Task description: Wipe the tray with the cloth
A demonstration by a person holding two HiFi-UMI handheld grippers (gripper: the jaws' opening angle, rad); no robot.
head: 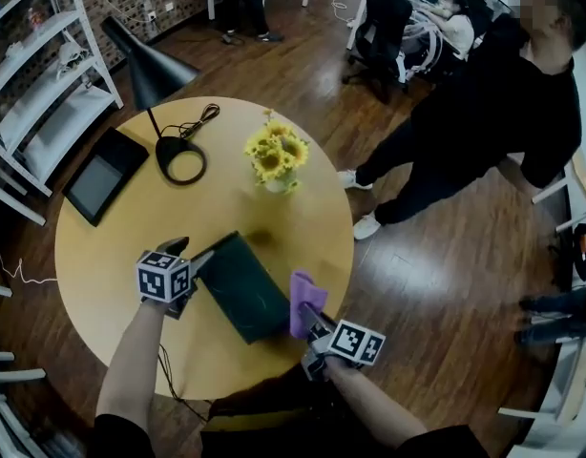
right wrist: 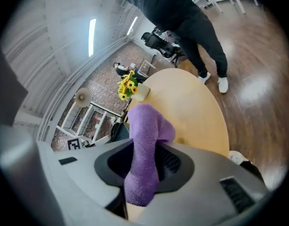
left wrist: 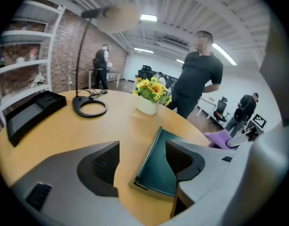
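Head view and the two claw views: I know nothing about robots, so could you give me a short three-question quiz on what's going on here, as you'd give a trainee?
1. True or false: the right claw is clamped on the purple cloth.
2. Where does the dark green tray lie? A: on the round table; B: on the floor; C: on a shelf.
3. Fill in: the left claw is ____, gripping nothing.
Key: 1 true; 2 A; 3 open.
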